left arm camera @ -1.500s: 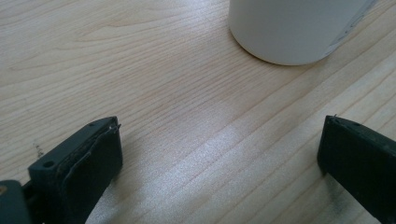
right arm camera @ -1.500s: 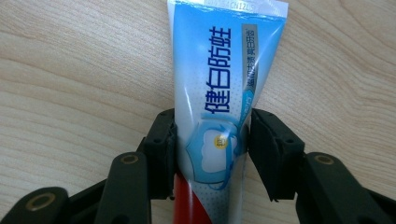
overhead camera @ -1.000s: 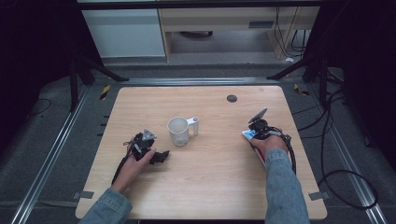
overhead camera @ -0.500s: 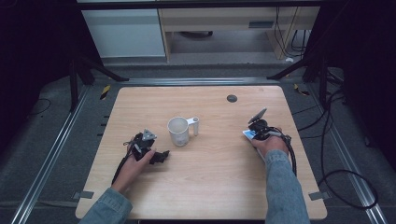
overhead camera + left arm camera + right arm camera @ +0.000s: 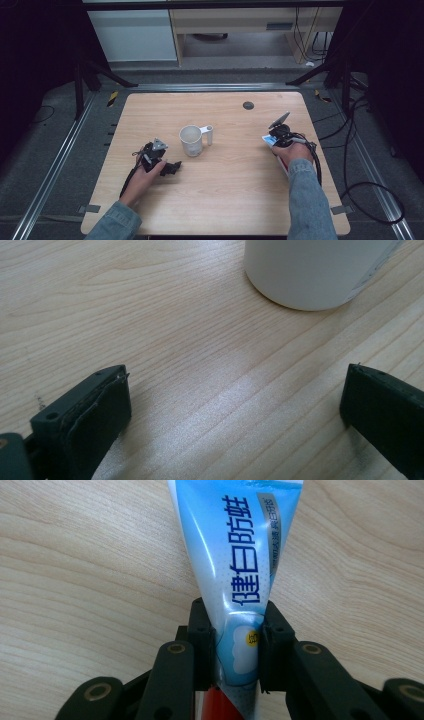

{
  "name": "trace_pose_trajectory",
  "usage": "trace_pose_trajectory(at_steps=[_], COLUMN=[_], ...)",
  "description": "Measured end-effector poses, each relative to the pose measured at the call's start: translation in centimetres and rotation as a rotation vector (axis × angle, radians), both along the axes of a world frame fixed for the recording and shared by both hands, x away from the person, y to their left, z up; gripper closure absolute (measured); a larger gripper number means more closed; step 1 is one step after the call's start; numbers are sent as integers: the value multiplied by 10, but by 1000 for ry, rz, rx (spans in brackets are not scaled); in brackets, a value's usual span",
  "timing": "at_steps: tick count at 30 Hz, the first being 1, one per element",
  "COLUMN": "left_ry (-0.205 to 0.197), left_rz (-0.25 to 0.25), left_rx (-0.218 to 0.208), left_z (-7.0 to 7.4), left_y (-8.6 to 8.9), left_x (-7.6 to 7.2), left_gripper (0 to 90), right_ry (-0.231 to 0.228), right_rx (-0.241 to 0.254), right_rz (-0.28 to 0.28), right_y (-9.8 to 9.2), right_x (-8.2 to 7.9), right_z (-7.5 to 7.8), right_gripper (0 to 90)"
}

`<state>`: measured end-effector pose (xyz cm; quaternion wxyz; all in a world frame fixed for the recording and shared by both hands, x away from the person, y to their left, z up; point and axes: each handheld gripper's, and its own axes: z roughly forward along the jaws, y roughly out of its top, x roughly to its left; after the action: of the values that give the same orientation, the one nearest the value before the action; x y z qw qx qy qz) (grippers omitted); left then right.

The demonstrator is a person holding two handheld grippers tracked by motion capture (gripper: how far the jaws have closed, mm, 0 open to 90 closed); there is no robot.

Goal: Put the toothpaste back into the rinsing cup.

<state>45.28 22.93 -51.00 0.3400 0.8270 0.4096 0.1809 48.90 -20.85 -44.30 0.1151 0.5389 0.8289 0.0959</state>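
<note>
A white mug (image 5: 192, 140) stands upright at the middle of the wooden table (image 5: 230, 200), its handle (image 5: 208, 134) pointing right. Its base (image 5: 310, 275) rises just beyond my left gripper (image 5: 235, 410), whose jaws stand wide open and empty on the tabletop. In the high view that left gripper (image 5: 170, 167) rests left of the mug in the person's hand. At the table's right side, my right gripper (image 5: 272, 140) is shut on a blue and white toothpaste tube (image 5: 235, 555), pinched near one end and lying against the wood. The tube (image 5: 267, 140) peeks out beside the hand.
A small dark round disc (image 5: 248, 105) lies on the table near its far edge. Cables (image 5: 350, 165) trail off the right side. White cabinets (image 5: 132, 35) stand beyond the table on the floor.
</note>
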Motion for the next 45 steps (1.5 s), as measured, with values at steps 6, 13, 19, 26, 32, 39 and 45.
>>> trace_pose_trajectory(at_steps=[6,13,19,26,32,39,45], left_ry=[0,0,0,0,-1,-2,-1], left_rz=[0,0,0,0,1,4,3], left_rx=[0,0,0,0,-2,-6,-5], left_z=[0,0,0,0,0,0,0], left_y=[0,0,0,0,0,0,0], left_x=[0,0,0,0,0,0,0], left_gripper=[0,0,0,0,0,0,0], right_ry=[-19,-58,-83,-103,-124,-123,-140], right_rx=[19,42,65,86,121,143,161], right_rz=[15,65,97,133,167,206,235], right_y=[4,19,32,48,64,81,97], right_x=[-5,-13,-17,-22,-30,-34,-39], right_z=[12,28,35,40,44,43,45], right_gripper=[724,724,724,724,725,724,725])
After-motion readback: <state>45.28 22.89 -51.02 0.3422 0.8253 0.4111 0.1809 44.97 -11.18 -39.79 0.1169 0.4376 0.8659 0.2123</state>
